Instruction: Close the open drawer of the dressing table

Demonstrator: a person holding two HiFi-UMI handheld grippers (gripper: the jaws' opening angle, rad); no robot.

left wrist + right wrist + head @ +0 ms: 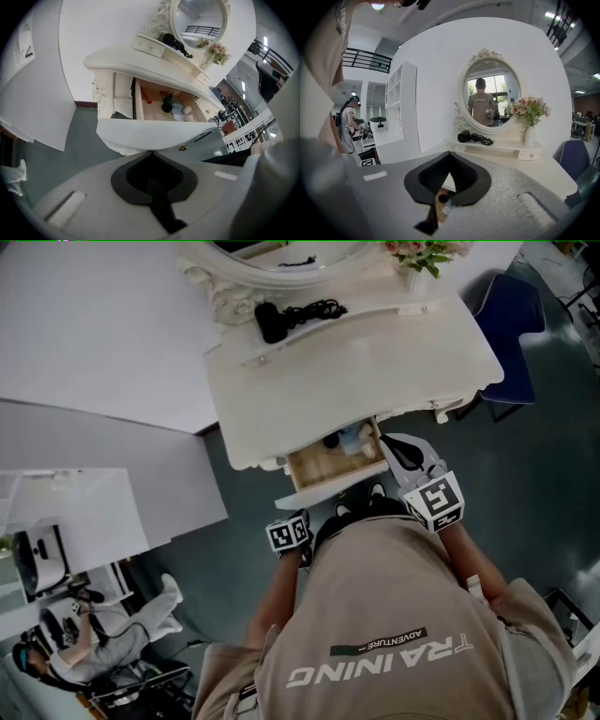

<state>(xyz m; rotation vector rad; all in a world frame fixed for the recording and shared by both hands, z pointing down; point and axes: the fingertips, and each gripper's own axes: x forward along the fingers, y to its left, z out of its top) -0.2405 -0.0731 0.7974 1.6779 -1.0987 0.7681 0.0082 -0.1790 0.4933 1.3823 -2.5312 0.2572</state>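
Note:
The cream dressing table (pixel 375 357) has its drawer (pixel 330 468) pulled out, with a black round item (pixel 167 107) and a few small things inside. The drawer's white front panel (pixel 154 133) fills the middle of the left gripper view. My left gripper (pixel 151 153) is shut and empty, its tips just under the front panel's lower edge. In the head view, only its marker cube (pixel 289 532) shows clearly. My right gripper (pixel 396 448) is shut and empty at the drawer's right end, level with the tabletop edge. In the right gripper view, its tips (pixel 450 153) meet over the tabletop.
A black hair dryer (pixel 272 320) with its cord lies on the raised shelf below the oval mirror (pixel 492 93). A vase of flowers (pixel 528 115) stands at the right. A blue chair (pixel 511 324) is right of the table, a white partition (pixel 84 324) left. Another person (pixel 94 634) sits behind.

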